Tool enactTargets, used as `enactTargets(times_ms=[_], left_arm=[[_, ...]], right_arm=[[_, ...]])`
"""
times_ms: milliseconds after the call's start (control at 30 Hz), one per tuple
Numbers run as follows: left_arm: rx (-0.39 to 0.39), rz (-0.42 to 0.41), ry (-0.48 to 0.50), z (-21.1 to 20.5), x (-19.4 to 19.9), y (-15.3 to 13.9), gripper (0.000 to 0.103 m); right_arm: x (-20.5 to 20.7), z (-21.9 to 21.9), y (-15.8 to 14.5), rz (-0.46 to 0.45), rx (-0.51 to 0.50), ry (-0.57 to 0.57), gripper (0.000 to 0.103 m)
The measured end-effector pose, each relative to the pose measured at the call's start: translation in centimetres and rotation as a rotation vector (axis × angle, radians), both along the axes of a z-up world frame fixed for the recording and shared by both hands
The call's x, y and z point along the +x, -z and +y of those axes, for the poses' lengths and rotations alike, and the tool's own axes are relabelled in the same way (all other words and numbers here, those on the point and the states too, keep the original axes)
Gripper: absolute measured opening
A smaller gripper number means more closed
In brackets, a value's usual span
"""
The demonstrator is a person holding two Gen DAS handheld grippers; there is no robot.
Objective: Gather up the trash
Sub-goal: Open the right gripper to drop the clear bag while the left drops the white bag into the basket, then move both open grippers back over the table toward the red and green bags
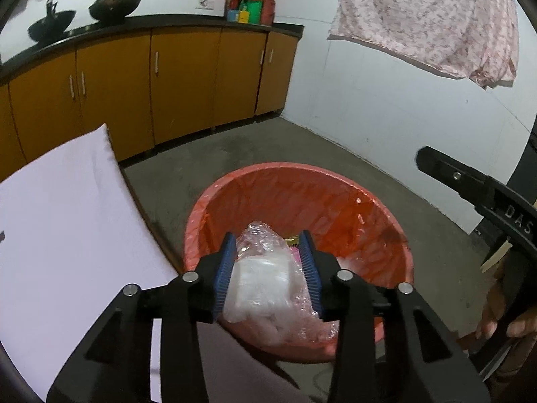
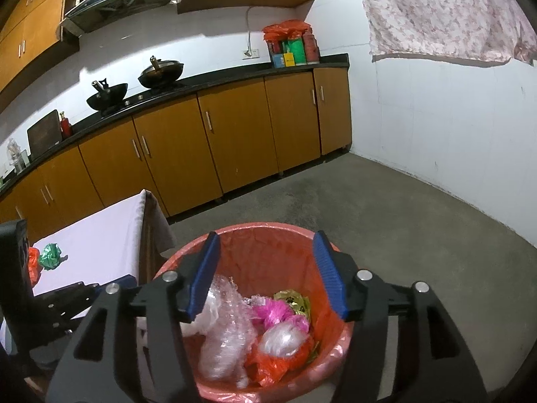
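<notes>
The left claw (image 1: 268, 268) is part open, with a soft, light plastic wrap (image 1: 258, 278) between its pads. The right claw (image 2: 268, 275) is open and empty over the bin (image 2: 339, 336). Grab crinkly trash by its middle.

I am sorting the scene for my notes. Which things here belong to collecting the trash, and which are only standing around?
For the job:
- red bin
- clear plastic wrap
- green wad on the table
- left tool

Just standing around:
- two woks
- cabinets
- hanging cloth

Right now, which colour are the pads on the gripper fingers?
Blue, ribbed pads; the right wrist view shows them best.
</notes>
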State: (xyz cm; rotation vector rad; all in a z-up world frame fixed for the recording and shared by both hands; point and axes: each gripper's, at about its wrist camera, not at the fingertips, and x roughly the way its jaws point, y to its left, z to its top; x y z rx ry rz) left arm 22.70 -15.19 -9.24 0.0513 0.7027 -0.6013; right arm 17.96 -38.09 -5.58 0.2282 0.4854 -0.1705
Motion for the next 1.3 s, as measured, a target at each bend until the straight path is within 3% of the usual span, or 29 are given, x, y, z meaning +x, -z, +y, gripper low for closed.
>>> enactTargets(times_ms=[233, 300, 367, 533, 667, 1033, 1133, 1300], left_arm=[[0.011, -0.019, -0.057, 2.5, -0.6, -0.1, 0.06], [0.019, -0.028, -0.077, 3.6, -0.6, -0.3, 0.065], [0.026, -0.038, -0.102, 4.7, -0.7, -0.4, 0.073], [0.064, -0.087, -0.2, 9.2, -1.3, -1.2, 0.078], [0.102, -0.127, -0.315, 13.3, -1.6, -1.8, 0.081], [0.185, -0.118, -0.791, 29.7, 0.1, -2.0, 0.09], [0.199, -0.096, -0.888, 33.6, 0.7, -1.6, 0.094], [0.184, -0.024, -0.946, 37.6, 2.3, -0.4, 0.094]], right_arm=[[-0.3, 1.3, -0.2, -0.009, -0.013, -0.025, 0.071], [-0.5, 2.0, -0.4, -0.019, -0.02, -0.042, 0.079], [-0.6, 2.5, -0.6, -0.028, -0.02, -0.059, 0.081], [-0.5, 4.3, -0.8, -0.025, -0.026, -0.093, 0.081], [-0.4, 5.5, -1.0, -0.026, -0.026, -0.116, 0.081], [0.7, 10.0, -1.6, -0.021, -0.034, -0.211, 0.081], [1.2, 11.8, -1.8, -0.018, -0.044, -0.243, 0.081], [2.3, 14.5, -1.8, -0.01, -0.048, -0.293, 0.081]])
